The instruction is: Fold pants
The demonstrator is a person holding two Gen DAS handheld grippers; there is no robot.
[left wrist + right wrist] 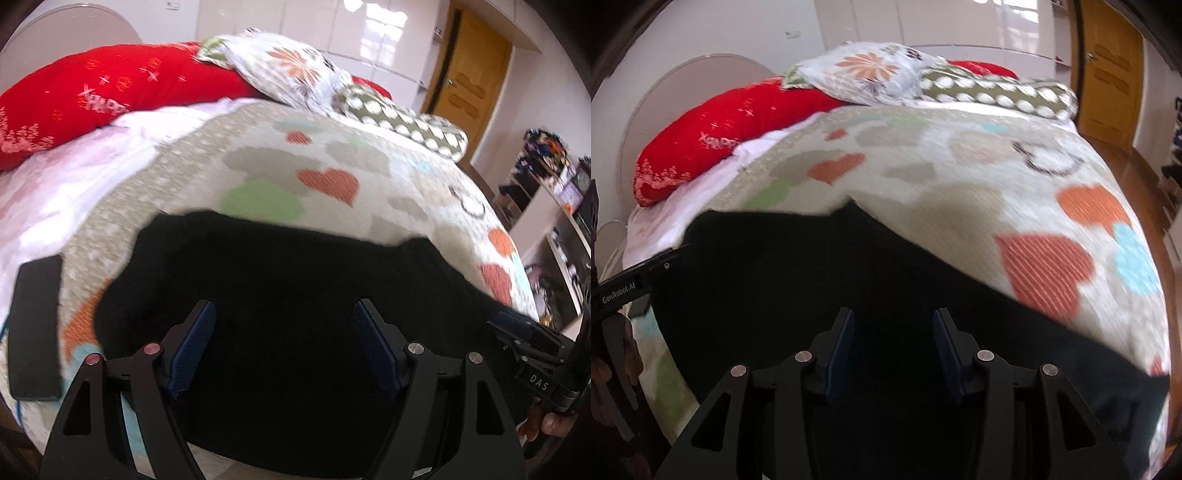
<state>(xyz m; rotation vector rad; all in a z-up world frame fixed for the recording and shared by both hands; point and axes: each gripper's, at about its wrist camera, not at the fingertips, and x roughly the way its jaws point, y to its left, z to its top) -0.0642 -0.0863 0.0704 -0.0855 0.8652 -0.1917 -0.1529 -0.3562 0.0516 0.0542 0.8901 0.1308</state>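
**Two grippers poised over black pants on a patterned bed**

Two grippers hang above the black pants (295,280), which lie flat on the near part of the bed, on a bedspread (332,155) printed with orange hearts and green and grey patches. The pants spread wide across the near edge, their far border running roughly left to right.

The left gripper (284,325) has its jaws spread wide, the blue pads well apart with only dark cloth seen beneath them; the pads press on nothing. The right gripper (894,332) stands partly open, its jaws narrower than the left's, and no fold of fabric is pinched between its pads either. Whether the fingertips touch the cloth cannot be told against the black.

A flat black rectangular object (35,328) lies on the bedspread left of the pants. At the far end of the bed sit a red cushion (110,88), a floral pillow (280,70) and a dotted bolster (402,122). A wooden door (469,70) stands far right. No container shows clearly; the cluttered shelves (539,173) at the right are too blurred to read.
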